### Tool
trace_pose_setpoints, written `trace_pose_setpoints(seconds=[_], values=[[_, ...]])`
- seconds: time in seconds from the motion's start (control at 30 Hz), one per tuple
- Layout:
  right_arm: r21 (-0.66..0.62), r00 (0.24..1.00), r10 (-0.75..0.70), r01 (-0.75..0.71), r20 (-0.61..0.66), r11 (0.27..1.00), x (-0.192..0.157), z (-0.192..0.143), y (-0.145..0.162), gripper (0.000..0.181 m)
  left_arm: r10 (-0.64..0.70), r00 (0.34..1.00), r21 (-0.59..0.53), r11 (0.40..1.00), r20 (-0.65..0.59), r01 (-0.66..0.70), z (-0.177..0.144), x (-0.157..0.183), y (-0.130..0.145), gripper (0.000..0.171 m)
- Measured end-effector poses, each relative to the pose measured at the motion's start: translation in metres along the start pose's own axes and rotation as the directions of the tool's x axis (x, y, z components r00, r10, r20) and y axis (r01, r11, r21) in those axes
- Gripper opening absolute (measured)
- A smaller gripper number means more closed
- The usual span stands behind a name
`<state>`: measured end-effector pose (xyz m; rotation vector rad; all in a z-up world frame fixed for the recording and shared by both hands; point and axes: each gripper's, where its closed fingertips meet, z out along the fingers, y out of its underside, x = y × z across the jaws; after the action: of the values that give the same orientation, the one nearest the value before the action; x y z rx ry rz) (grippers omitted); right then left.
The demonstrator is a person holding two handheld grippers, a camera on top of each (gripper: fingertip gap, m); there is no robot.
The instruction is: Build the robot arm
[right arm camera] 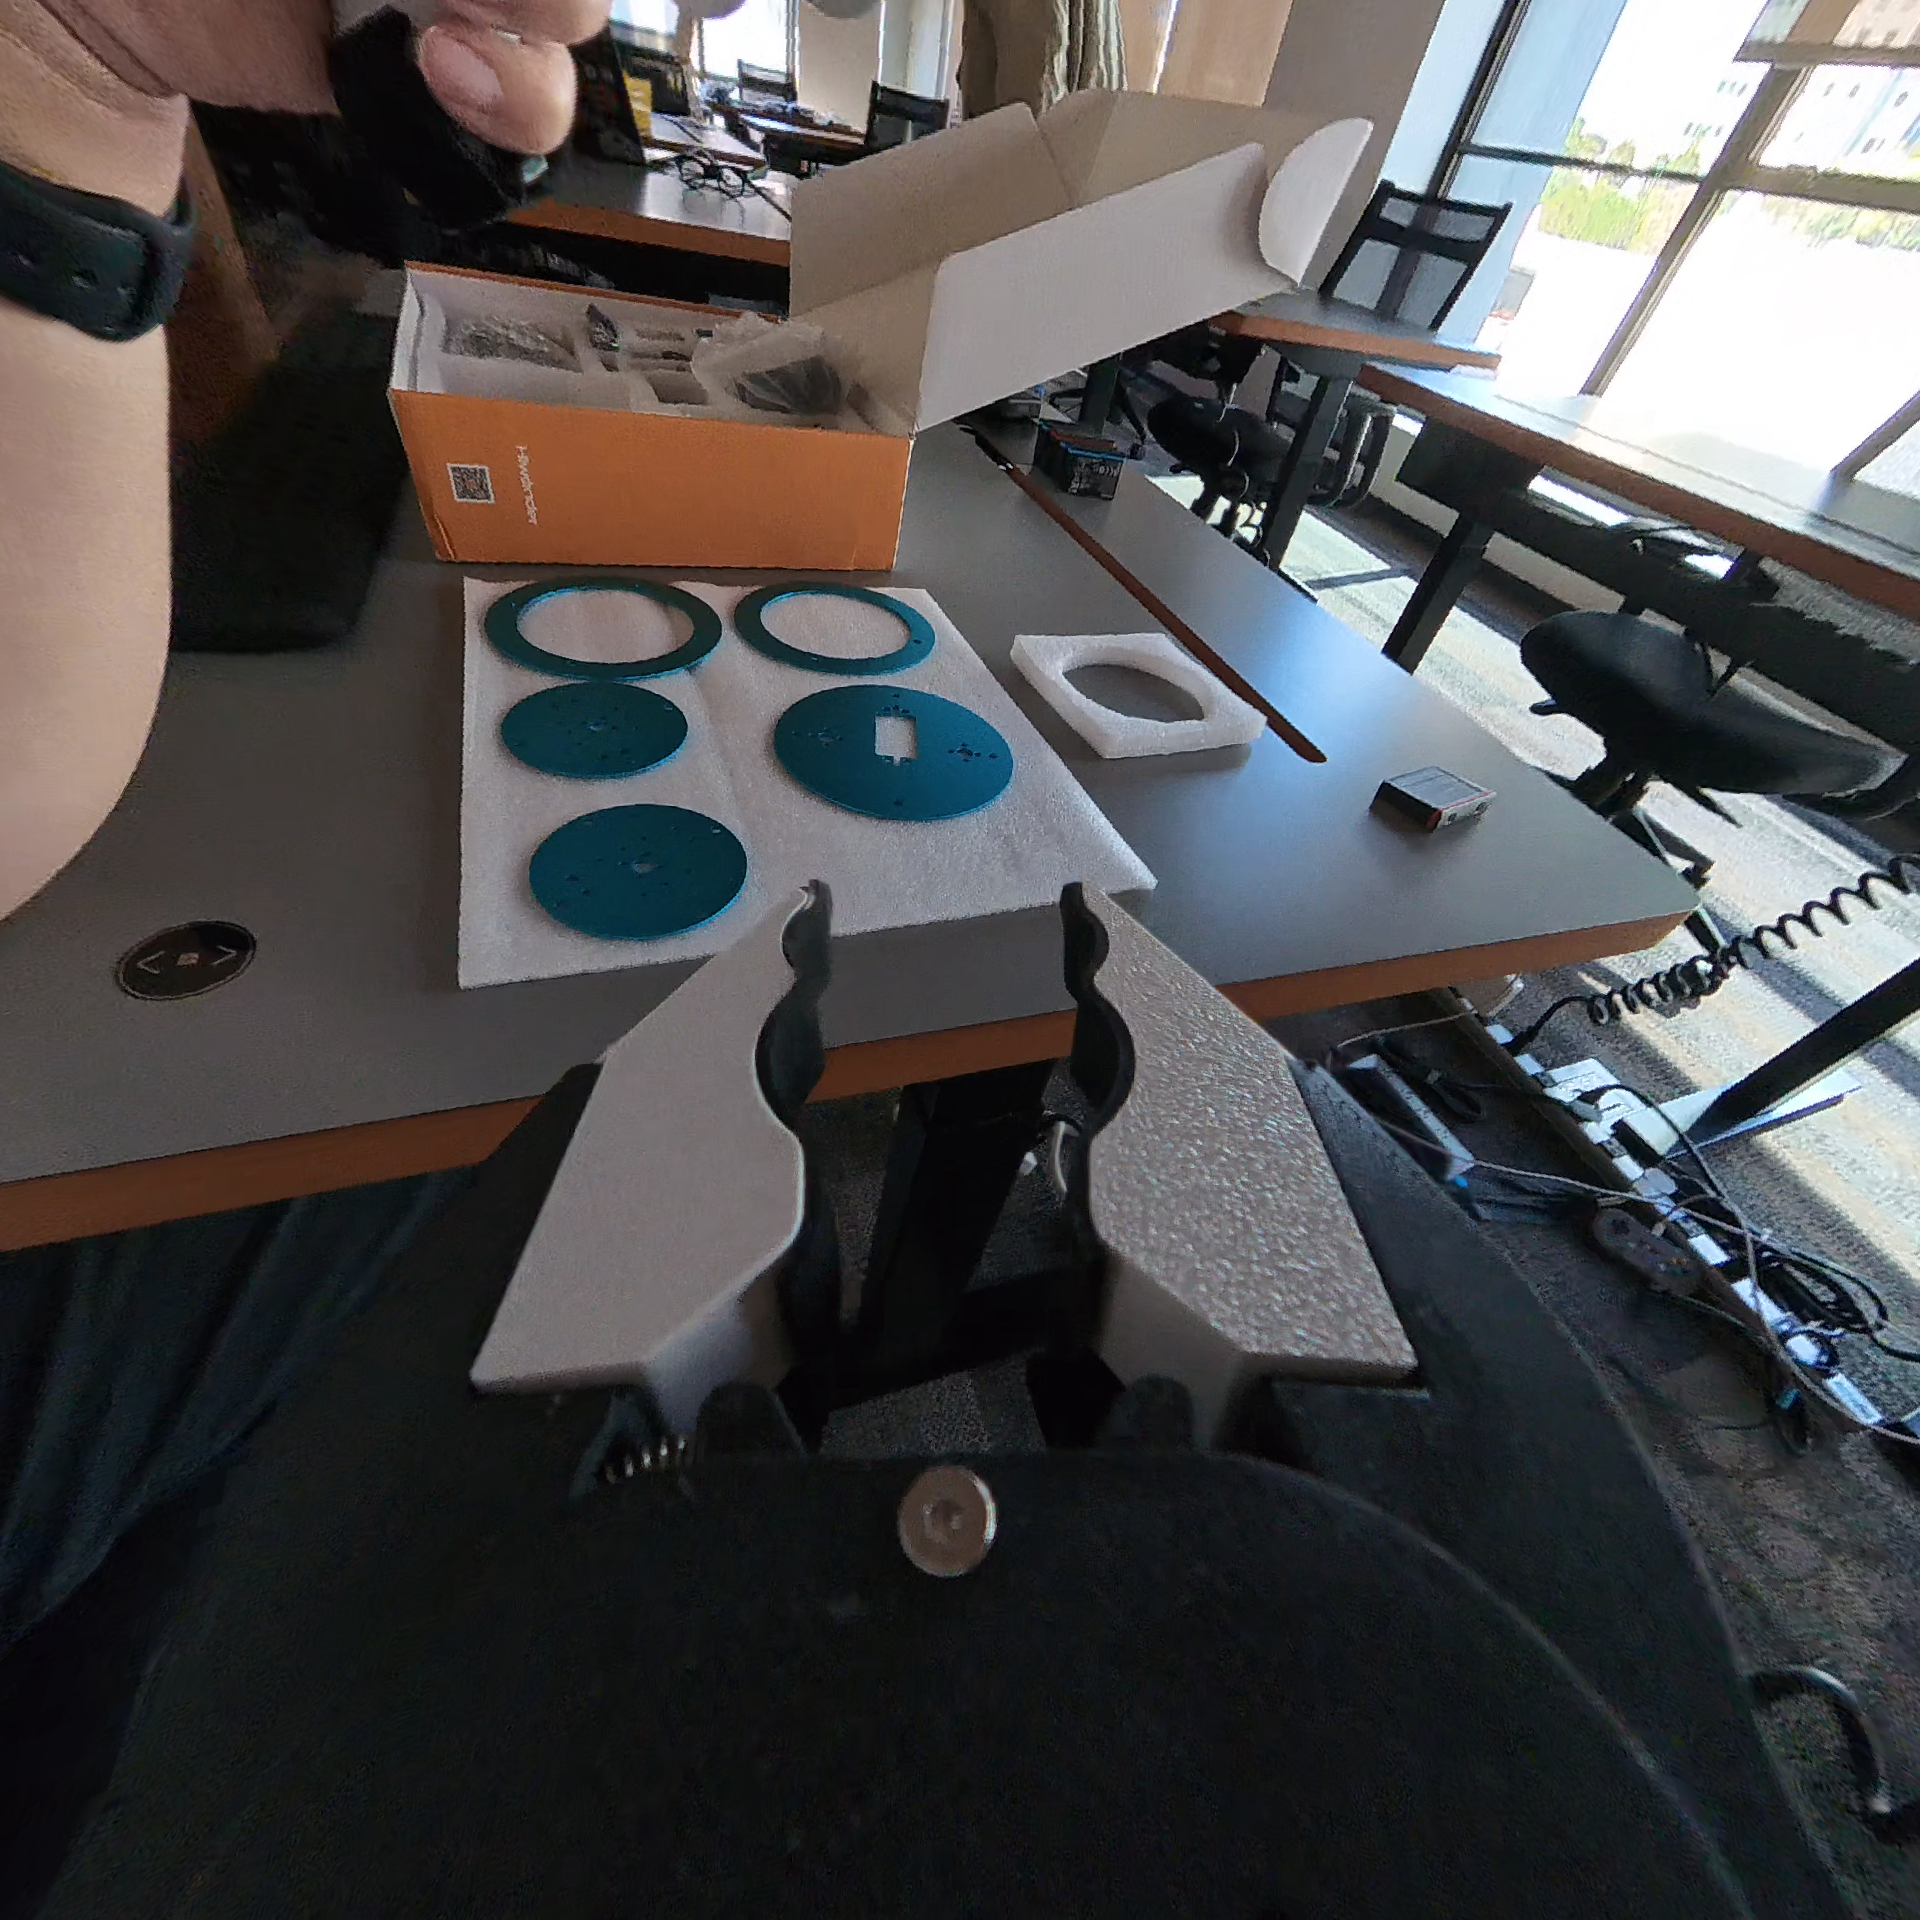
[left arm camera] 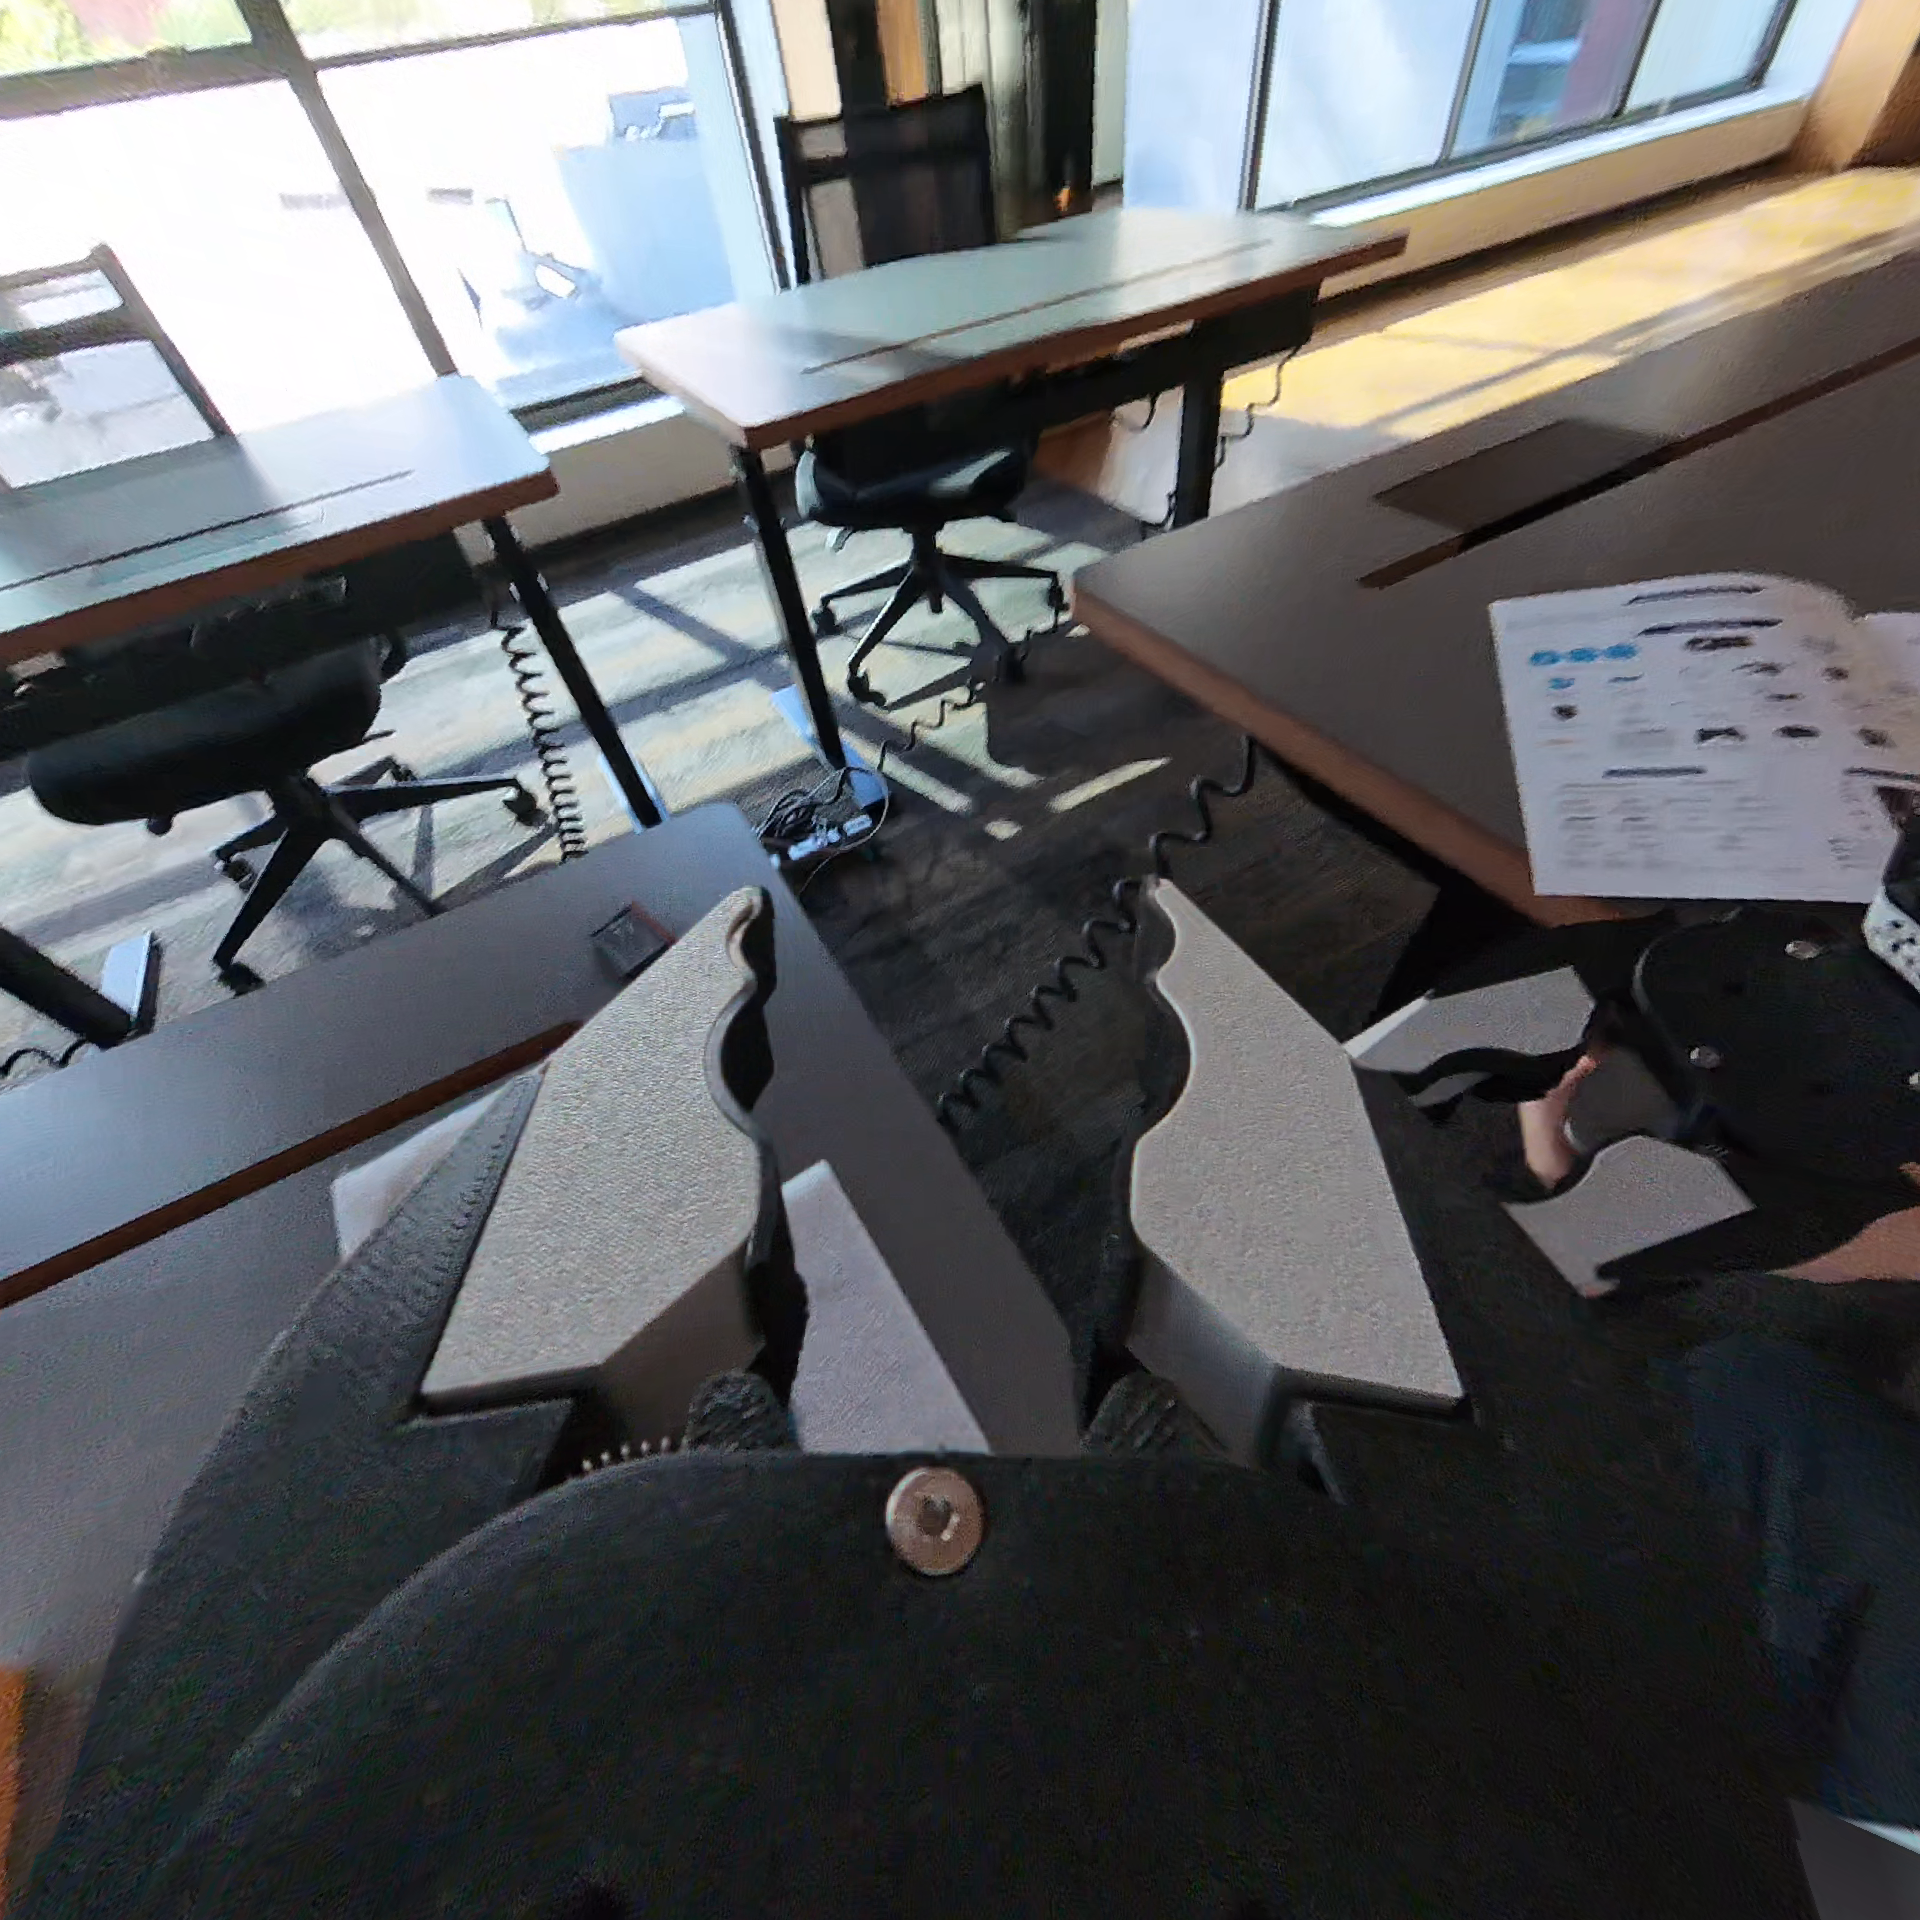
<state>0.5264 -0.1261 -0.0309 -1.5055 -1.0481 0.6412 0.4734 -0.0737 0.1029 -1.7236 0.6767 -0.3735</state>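
Observation:
My right gripper is open and empty, held at the near edge of a grey desk. Just ahead of it lies a white foam sheet with three blue discs and two blue rings on it. An open orange box of bagged parts stands behind the sheet. My left gripper is open and empty, over a dark desk's corner and the carpet. The other gripper shows at the right of the left wrist view, in a hand.
A white foam frame, a thin brown rod and a small dark box lie to the right on the desk. A hand with a black wristband is at upper left. A printed sheet lies on a desk. Office chairs, coiled cables and power strips occupy the floor.

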Motion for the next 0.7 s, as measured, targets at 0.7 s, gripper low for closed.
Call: trace_pose_setpoints(seconds=[0.7], values=[[-0.032,0.998,0.055,-0.055,0.012,0.998,0.008,-0.004,0.009,0.034,-0.074,0.997,0.149,0.986,0.018,0.071,-0.008,-0.042,-0.026,0.067]])
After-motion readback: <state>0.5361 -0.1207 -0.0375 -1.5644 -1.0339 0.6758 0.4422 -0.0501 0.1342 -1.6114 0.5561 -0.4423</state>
